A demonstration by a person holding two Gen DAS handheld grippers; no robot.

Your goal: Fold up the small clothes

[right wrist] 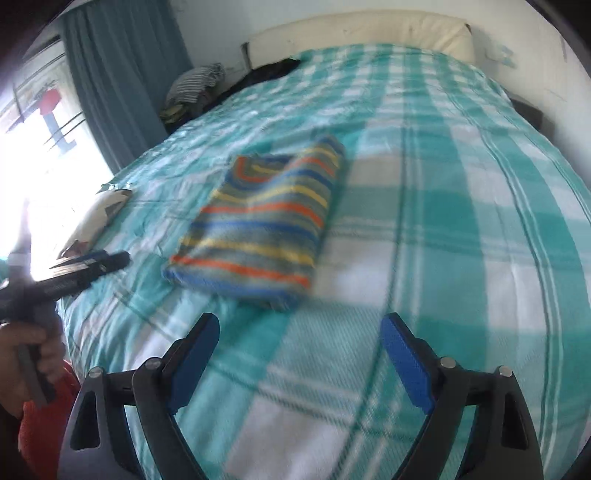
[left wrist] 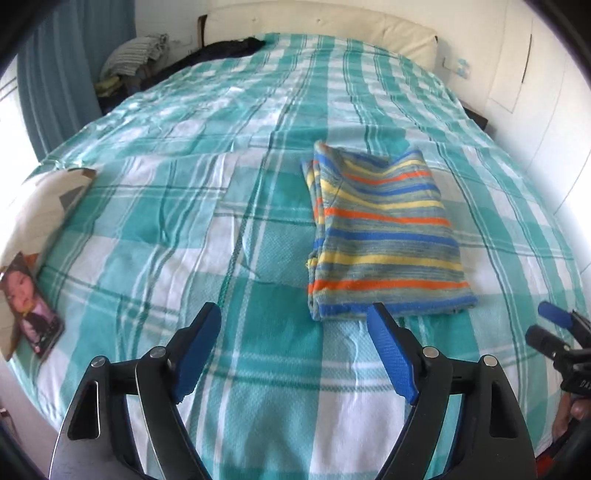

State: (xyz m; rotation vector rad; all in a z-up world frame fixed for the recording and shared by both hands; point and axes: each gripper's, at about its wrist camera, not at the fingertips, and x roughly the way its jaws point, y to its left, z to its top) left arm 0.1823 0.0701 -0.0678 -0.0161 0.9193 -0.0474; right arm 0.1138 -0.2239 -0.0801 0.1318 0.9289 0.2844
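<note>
A folded garment [left wrist: 384, 236] lies flat on the bedspread [left wrist: 184, 206], about midway along the bed and apart from everything else on it. In the left wrist view it sits just beyond the left gripper [left wrist: 293, 314], ahead and slightly right, with the gripper's 2 fingers spread over bare bedspread before its near edge. The right gripper [left wrist: 550, 314] shows at that view's right edge, right of the garment. A photo [left wrist: 33, 306] lies at the bed's left edge, a pillow [left wrist: 48, 206] behind it. At the far end stands the headboard [left wrist: 332, 33]; a pile of clothes [left wrist: 133, 59] sits off the far left corner, before a curtain [left wrist: 59, 74].
</note>
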